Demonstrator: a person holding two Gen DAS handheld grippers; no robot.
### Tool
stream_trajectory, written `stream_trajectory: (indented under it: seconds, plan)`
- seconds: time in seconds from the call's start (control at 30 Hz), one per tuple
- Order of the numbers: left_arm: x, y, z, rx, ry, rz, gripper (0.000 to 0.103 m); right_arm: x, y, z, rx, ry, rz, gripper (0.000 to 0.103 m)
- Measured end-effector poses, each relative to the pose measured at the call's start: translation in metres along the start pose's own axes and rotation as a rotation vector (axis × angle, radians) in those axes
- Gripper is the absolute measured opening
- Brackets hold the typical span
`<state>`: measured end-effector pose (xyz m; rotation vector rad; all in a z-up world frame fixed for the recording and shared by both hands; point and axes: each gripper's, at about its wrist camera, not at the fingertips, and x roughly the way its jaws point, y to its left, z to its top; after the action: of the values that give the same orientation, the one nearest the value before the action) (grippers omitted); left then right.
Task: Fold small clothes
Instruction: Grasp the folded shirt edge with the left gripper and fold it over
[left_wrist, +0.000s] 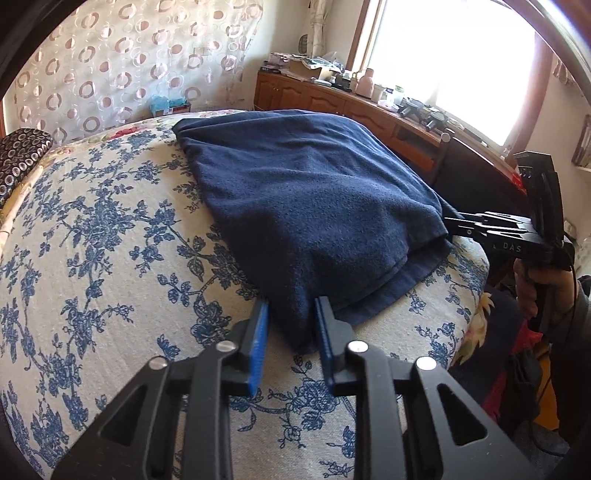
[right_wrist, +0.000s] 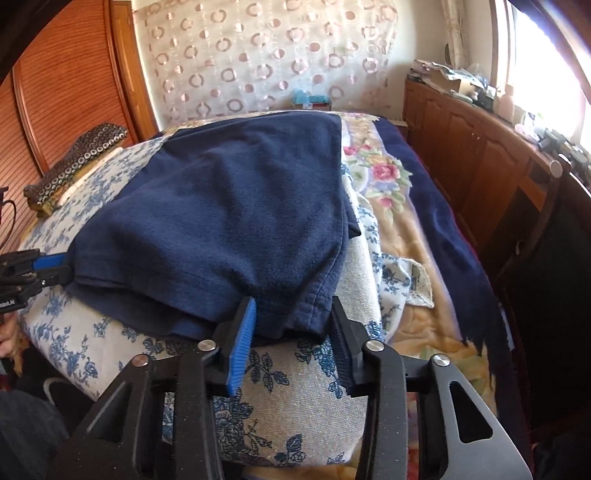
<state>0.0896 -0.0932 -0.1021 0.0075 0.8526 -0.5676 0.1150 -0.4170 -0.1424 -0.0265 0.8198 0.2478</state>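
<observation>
A navy blue garment (left_wrist: 306, 206) lies folded over on a white cushion with blue flower print (left_wrist: 110, 240). My left gripper (left_wrist: 291, 306) is open, its blue pads on either side of the garment's near corner. My right gripper (right_wrist: 291, 310) is open too, its jaws straddling the hemmed corner of the same garment (right_wrist: 229, 206). Each gripper shows in the other's view: the right one (left_wrist: 458, 225) at the garment's right edge, the left one (right_wrist: 55, 266) at its left edge.
The cushion (right_wrist: 295, 398) sits on a bed with a floral blanket (right_wrist: 399, 206). A wooden cabinet (left_wrist: 332, 99) with clutter stands under a bright window. A dark patterned pillow (left_wrist: 18, 151) lies far left. A curtain with circles (right_wrist: 258, 55) hangs behind.
</observation>
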Motion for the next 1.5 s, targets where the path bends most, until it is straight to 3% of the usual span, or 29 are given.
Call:
stream_trajectory:
  seconds: [0.07,0.23,0.47,0.8,1.0,1.2,1.43,1.5]
  plan:
    - [0.001,0.000,0.000,0.008,-0.003,-0.012,0.005,0.000,-0.001,0.000,0.010,-0.001,0.031,0.019]
    - [-0.007,-0.004,0.003,0.033,-0.045,-0.013,0.001,-0.003,-0.001,-0.001,0.022,-0.024,0.066,0.008]
    - [-0.038,0.002,0.031,0.023,-0.158,-0.037,0.001,-0.031,-0.003,0.017,0.068,-0.162,0.060,0.007]
    - [-0.035,0.035,0.104,-0.012,-0.229,-0.037,0.001,-0.032,0.002,0.101,-0.017,-0.276,0.040,0.007]
    - [-0.019,0.058,0.149,-0.011,-0.238,-0.011,0.001,-0.004,0.001,0.158,-0.069,-0.310,0.050,0.006]
    - [0.018,0.089,0.187,-0.033,-0.213,0.037,0.002,0.044,-0.015,0.200,-0.066,-0.288,0.083,0.007]
    - [0.058,0.119,0.205,-0.127,-0.140,-0.001,0.003,0.105,-0.041,0.218,0.007,-0.200,0.061,0.008]
    - [0.059,0.120,0.205,-0.120,-0.136,-0.011,0.006,0.110,-0.046,0.219,0.033,-0.211,0.078,0.012]
